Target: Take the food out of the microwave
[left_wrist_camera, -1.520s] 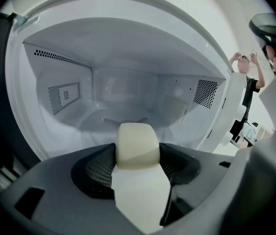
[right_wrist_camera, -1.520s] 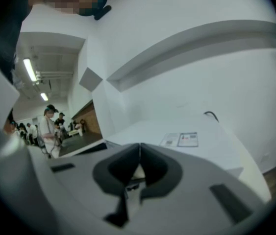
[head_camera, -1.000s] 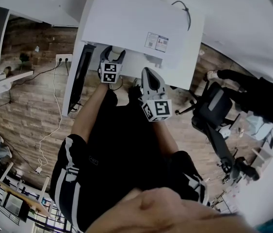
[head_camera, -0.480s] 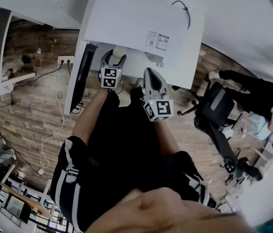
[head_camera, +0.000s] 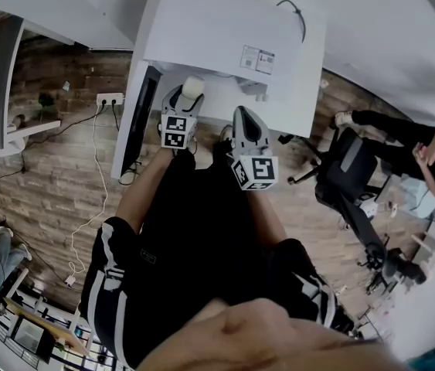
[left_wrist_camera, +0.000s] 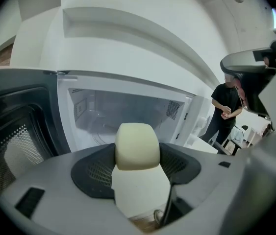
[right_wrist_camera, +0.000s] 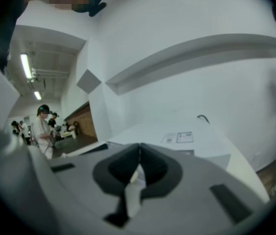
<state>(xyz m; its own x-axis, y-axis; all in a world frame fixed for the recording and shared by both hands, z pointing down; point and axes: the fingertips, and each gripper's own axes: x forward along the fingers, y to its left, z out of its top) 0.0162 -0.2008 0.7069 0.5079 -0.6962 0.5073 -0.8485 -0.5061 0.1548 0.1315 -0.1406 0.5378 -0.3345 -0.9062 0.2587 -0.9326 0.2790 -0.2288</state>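
Note:
Seen from above, the white microwave (head_camera: 217,29) stands with its dark door (head_camera: 134,118) swung open to the left. My left gripper (head_camera: 190,93) is shut on a pale cream bun-like piece of food (head_camera: 192,88), just in front of the oven's opening. In the left gripper view the food (left_wrist_camera: 137,146) sits between the jaws of the left gripper (left_wrist_camera: 137,155), with the lit cavity (left_wrist_camera: 128,106) behind it and the door (left_wrist_camera: 15,136) at the left. My right gripper (head_camera: 242,118) hovers beside it, shut and holding nothing. In its own view the right gripper (right_wrist_camera: 138,153) points over the microwave's top (right_wrist_camera: 187,138).
A black office chair (head_camera: 341,168) stands to the right, with a person in black (head_camera: 426,141) beyond it. A wall socket (head_camera: 110,98) with a white cable lies left of the door. Another person (left_wrist_camera: 224,106) stands right of the microwave. Several people (right_wrist_camera: 43,126) are far off.
The left gripper has drawn back a little from the microwave's opening with the food, which now shows more fully. The right gripper has stayed close beside it.

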